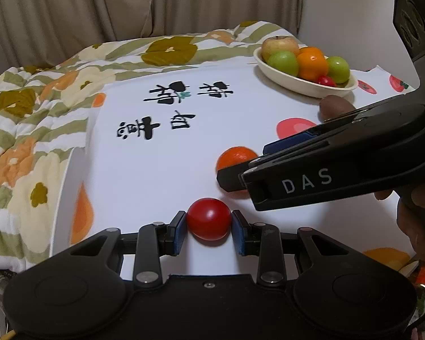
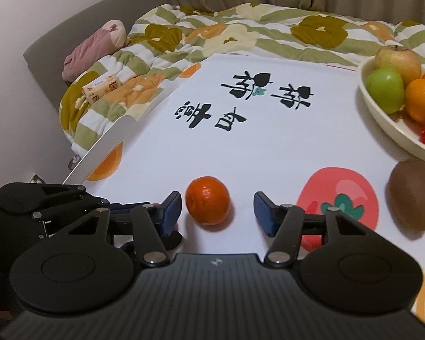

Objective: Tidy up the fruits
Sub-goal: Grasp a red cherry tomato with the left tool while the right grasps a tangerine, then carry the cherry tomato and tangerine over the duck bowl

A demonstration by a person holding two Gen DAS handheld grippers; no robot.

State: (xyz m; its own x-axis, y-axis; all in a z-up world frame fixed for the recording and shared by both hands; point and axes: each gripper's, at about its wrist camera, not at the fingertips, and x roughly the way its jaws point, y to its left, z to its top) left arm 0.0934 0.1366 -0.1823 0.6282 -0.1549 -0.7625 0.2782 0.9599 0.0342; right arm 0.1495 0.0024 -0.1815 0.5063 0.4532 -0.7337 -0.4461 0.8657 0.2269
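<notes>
Left wrist view: my left tongs [image 1: 209,228] pinch a red tomato [image 1: 208,218], both blue pads pressed on its sides, near the front edge of the white table [image 1: 161,170]. Open white surface runs ahead to the black printed characters, which I cannot read. My right tongs [image 1: 249,164] reach in from the right, marked "DAS", over one orange [image 1: 235,157]. Toward the far right corner a cream bowl [image 1: 306,86] holds six fruits that I can count: one apple, two green ones, two orange ones, one small red one. One kiwi [image 1: 335,107] lies just in front of it.

Right wrist view: my right tongs [image 2: 217,208] stand spread around the orange [image 2: 207,204], pads clear of it. The kiwi [image 2: 413,194] lies at the right edge; a flowered quilt [image 2: 240,31] borders the far edge.
</notes>
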